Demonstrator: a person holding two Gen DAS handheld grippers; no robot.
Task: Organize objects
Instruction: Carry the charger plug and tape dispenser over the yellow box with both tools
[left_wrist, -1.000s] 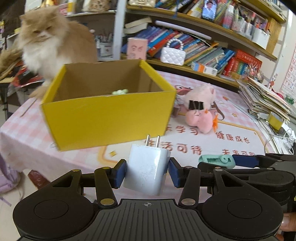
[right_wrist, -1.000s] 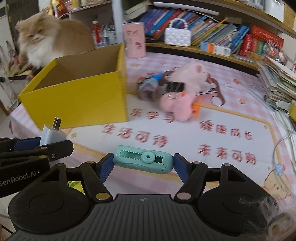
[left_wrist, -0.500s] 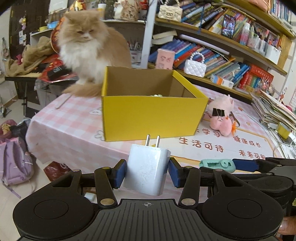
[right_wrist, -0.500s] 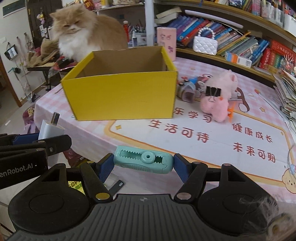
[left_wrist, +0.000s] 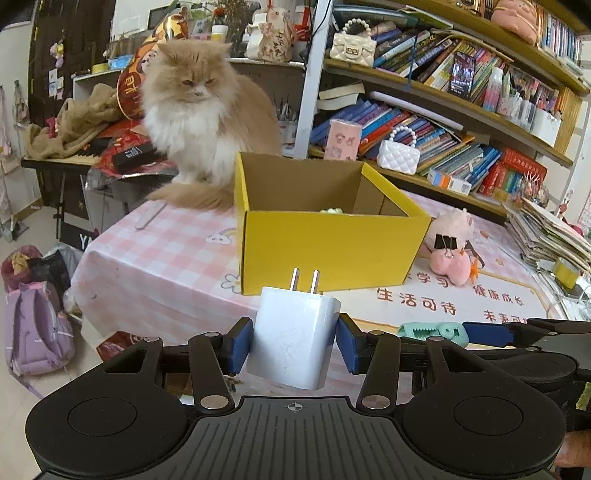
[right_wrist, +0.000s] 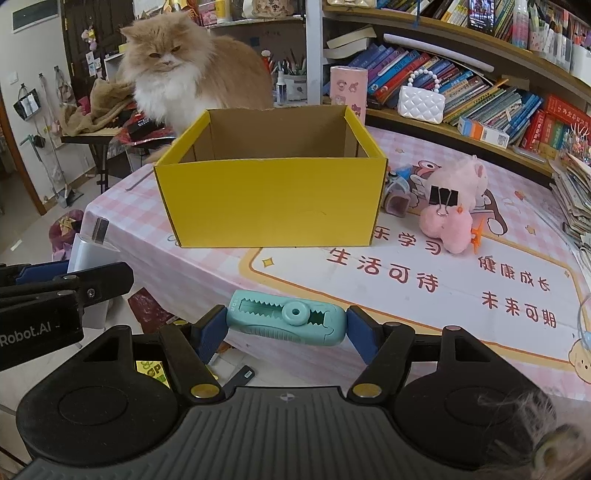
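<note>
My left gripper (left_wrist: 293, 341) is shut on a white plug charger (left_wrist: 293, 339), prongs pointing up, held off the table's near edge. The right gripper (right_wrist: 286, 325) is shut on a teal utility knife (right_wrist: 286, 322) lying crosswise between the blue pads. Each gripper shows in the other's view: the right gripper (left_wrist: 491, 334) with the utility knife (left_wrist: 432, 332) at right, the left gripper (right_wrist: 59, 277) with the charger (right_wrist: 86, 258) at left. An open yellow cardboard box (left_wrist: 332, 247) (right_wrist: 271, 203) stands on the table ahead of both, a small pale-green thing (left_wrist: 331, 211) inside it.
A fluffy orange cat (left_wrist: 201, 122) (right_wrist: 184, 70) sits behind the box. A pink plush toy (right_wrist: 452, 206) with a black binder clip (right_wrist: 443, 197) lies right of the box on the pink checked tablecloth (left_wrist: 155, 266). Bookshelves (left_wrist: 443, 122) stand behind; stacked papers (left_wrist: 546, 236) at right.
Both grippers have drawn back from the table with their objects still held, so the box and cat look farther off and more of the floor shows.
</note>
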